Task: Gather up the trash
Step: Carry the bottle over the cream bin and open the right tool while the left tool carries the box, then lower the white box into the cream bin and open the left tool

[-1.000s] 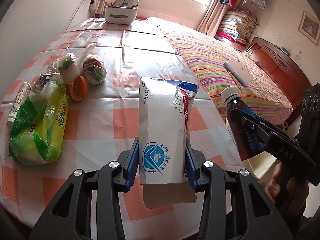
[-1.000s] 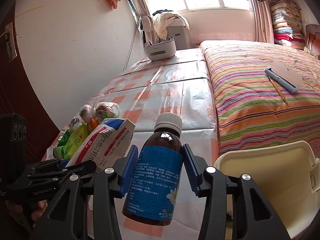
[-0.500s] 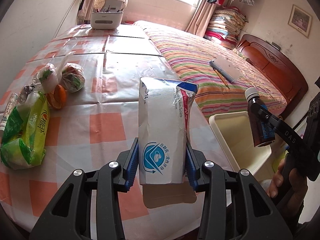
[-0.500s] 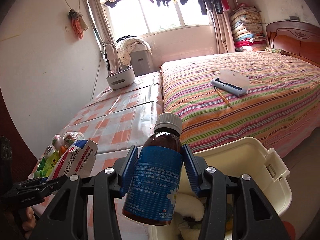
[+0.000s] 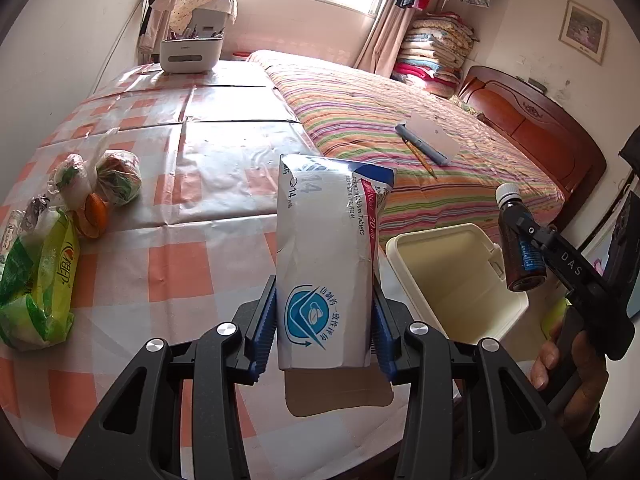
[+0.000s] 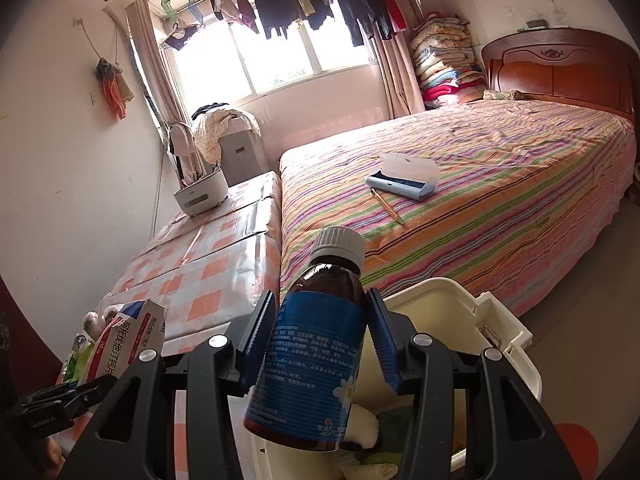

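Both grippers have swung away from the checkered tabletop (image 5: 180,256) toward the cream bin (image 5: 456,280) at its corner, beside the striped bed (image 6: 500,184). Left gripper (image 5: 325,322) is clamped on a crumpled white tablet box (image 5: 328,264), held upright above the tabletop's edge, just short of the bin. Right gripper (image 6: 320,344) is clamped on a brown medicine bottle (image 6: 316,344) with a blue label and white cap, hanging over the bin's open mouth, where soft waste already lies. Dropping the bottle looks like the step in hand. It would go best with the bottle centred over the opening, clear of the rim and raised lid, and lowered before release so that the bottle lands softly. A green packet (image 5: 40,280) and bagged scraps (image 5: 100,180) wait on the tabletop.
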Action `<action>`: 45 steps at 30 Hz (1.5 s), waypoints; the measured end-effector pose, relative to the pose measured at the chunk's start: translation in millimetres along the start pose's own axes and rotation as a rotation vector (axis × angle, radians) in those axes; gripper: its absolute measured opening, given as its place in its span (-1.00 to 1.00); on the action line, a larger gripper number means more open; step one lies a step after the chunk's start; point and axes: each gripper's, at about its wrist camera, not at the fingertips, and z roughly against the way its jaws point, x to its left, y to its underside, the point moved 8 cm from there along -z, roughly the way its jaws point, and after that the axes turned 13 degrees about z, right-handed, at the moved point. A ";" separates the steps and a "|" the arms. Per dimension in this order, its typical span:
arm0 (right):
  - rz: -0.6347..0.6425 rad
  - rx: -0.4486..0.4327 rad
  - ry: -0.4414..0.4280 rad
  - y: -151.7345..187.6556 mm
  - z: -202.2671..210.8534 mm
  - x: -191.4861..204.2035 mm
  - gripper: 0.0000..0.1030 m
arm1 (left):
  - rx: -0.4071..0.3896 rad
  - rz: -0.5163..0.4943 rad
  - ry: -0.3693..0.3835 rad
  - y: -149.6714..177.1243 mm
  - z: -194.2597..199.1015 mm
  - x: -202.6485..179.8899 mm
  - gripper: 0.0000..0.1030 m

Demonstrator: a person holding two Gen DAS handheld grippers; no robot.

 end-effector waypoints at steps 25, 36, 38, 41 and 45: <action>-0.281 -0.269 0.052 -19.1 52.0 -66.1 0.06 | 0.043 -0.142 0.106 -1.7 -29.5 -98.8 -0.20; -0.322 -0.299 0.050 -16.6 60.5 -74.4 0.07 | 0.114 -0.228 0.118 14.6 -61.2 -133.3 -0.16; -0.323 -0.300 0.050 -16.7 60.3 -75.0 0.07 | 0.121 -0.247 0.117 17.1 -65.5 -138.4 -0.14; -0.324 -0.298 0.050 -16.0 60.8 -76.4 0.07 | 0.126 -0.261 0.118 19.6 -70.4 -144.7 -0.10; -0.328 -0.297 0.051 -15.7 61.2 -78.0 0.07 | 0.132 -0.250 0.122 19.2 -72.3 -146.9 0.06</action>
